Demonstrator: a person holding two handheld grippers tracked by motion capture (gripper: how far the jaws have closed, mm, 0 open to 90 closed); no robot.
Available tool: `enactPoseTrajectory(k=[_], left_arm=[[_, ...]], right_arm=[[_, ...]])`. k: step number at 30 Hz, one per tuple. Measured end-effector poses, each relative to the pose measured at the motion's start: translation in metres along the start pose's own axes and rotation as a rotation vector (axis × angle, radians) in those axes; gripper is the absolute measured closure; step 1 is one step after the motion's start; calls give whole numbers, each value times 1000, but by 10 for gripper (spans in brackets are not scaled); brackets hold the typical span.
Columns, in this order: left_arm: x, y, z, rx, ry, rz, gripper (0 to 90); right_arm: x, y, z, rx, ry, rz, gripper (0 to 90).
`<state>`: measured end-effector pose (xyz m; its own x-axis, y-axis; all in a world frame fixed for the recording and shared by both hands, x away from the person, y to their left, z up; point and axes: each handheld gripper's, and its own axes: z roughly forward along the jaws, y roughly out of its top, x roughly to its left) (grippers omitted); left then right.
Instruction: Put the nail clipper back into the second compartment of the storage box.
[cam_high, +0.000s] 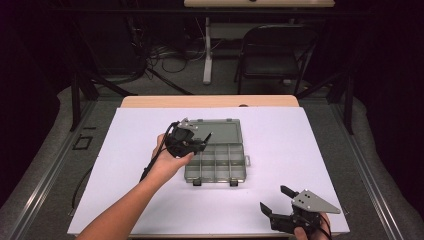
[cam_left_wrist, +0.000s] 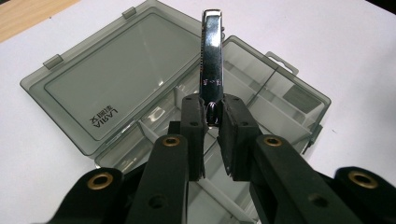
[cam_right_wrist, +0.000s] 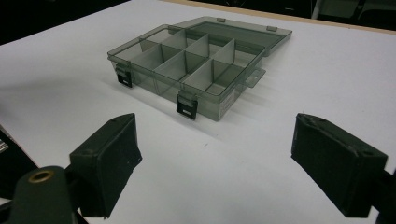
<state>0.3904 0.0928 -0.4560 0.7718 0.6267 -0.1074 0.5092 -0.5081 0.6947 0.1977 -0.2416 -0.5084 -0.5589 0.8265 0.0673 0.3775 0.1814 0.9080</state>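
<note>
- While the left gripper (cam_high: 200, 142) hangs over the left part of the organizer box (cam_high: 216, 162), its jaws are clamped narrow on a chrome nail clipper (cam_left_wrist: 211, 70).
- Clipper sticks out past the pads, above the box's compartments and just beside the flipped-open lid (cam_left_wrist: 116, 81).
- Box is smoky clear plastic with dividers, mid-table on the white sheet (cam_high: 300, 145), lid lying flat on the far side, two black latches (cam_right_wrist: 187, 108) on the near wall.
- Right gripper (cam_high: 280, 202) sits at the near right edge, well apart from the box, jaws spread wide, nothing between them.
</note>
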Motion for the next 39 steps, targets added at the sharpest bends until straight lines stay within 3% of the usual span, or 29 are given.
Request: enactPoseTrajectory(k=[12,39], left_arm=[[5,-8,15,10,14,-52,800],[7,-24,40,66,11,-94,800]], right_arm=[[0,0,-1,5,3,0,146],[-1,0,0,4,4,0,146]])
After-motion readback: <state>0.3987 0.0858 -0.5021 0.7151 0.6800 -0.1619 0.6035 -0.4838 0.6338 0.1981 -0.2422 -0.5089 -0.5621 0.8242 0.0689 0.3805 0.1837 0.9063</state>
